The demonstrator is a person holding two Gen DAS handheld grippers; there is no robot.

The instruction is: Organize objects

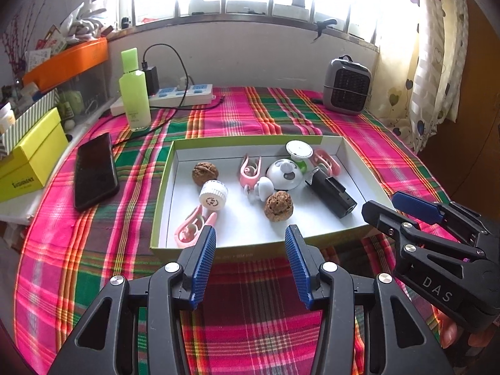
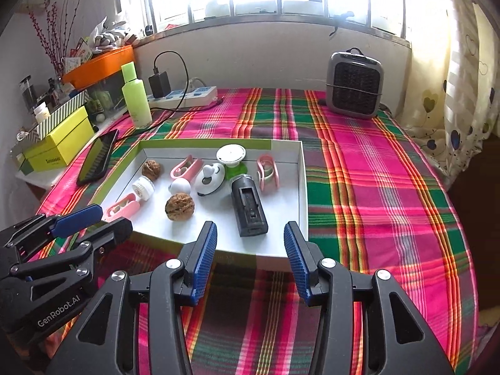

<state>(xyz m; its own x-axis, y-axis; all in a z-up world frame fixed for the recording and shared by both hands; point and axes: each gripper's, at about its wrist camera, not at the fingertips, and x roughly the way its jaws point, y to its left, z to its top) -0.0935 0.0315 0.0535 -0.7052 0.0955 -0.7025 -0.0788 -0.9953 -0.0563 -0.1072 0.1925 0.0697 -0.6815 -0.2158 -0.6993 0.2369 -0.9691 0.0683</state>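
Observation:
A shallow white tray with a green rim (image 1: 250, 139) (image 2: 203, 142) lies on the plaid tablecloth. In it are two walnuts (image 1: 278, 206) (image 2: 179, 207), a white-capped bottle (image 1: 213, 200) (image 2: 143, 188), three pink clips (image 1: 193, 228) (image 2: 267, 172), a black device (image 1: 332, 195) (image 2: 249, 209), a white dome toy (image 1: 285, 175) (image 2: 211, 179) and a white disc on a green base (image 1: 299, 151) (image 2: 231, 154). My left gripper (image 1: 250, 234) (image 2: 112, 218) hovers open at the tray's near edge, holding nothing. My right gripper (image 2: 250, 231) (image 1: 382, 204) stands open near the tray's near right corner, also holding nothing.
A black phone (image 1: 95, 172) lies left of the tray. Behind it stand a green bottle (image 1: 134, 93) and a power strip (image 1: 178, 95) with a charger cable. A grey heater (image 2: 354, 86) sits at the back right. Yellow box (image 1: 28, 159) and clutter line the left edge.

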